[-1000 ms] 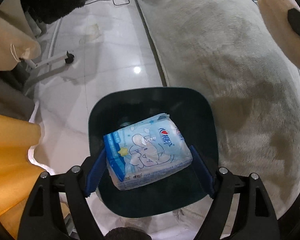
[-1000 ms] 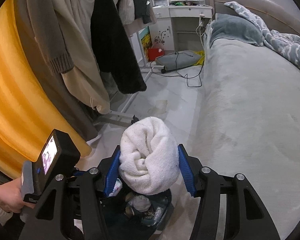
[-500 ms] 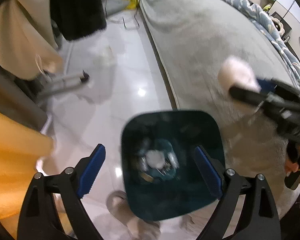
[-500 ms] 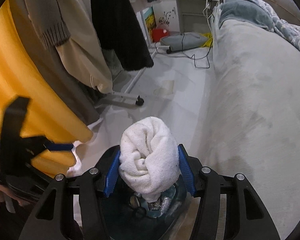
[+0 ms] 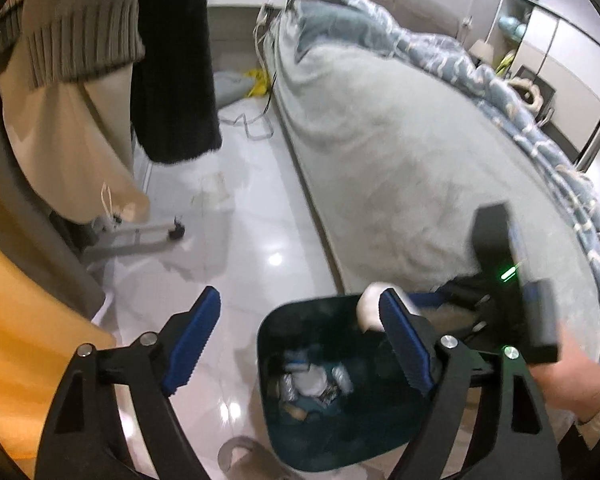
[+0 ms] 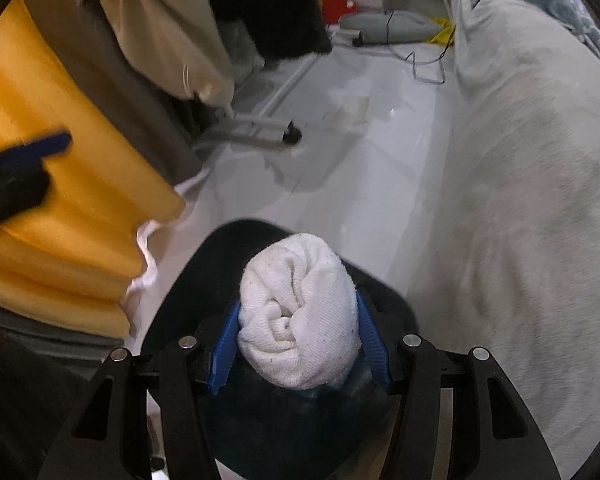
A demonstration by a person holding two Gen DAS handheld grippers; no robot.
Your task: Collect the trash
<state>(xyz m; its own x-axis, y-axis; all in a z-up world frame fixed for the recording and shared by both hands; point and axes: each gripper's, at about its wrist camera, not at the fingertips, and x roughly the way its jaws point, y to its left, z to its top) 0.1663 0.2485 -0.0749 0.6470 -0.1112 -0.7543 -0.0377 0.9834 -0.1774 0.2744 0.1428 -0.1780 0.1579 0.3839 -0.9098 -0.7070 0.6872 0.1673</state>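
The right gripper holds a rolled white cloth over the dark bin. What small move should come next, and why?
Probably open the right gripper so the rolled white cloth drops: it already hangs above the mouth of the dark bin, and the empty left gripper, jaws closing, stands beside it.

Glossy white tiled floor (image 5: 256, 216) reflecting a ceiling light; grey-covered bed (image 5: 400, 152) on the right; hanging clothes (image 5: 80, 40) and yellow fabric (image 6: 60, 184) on the left.

I see a white ribbed towel roll (image 6: 298, 312) over the dark teal bin (image 5: 284, 320), beside it a pale grey bed (image 5: 400, 160) and orange curtain (image 6: 60, 208).
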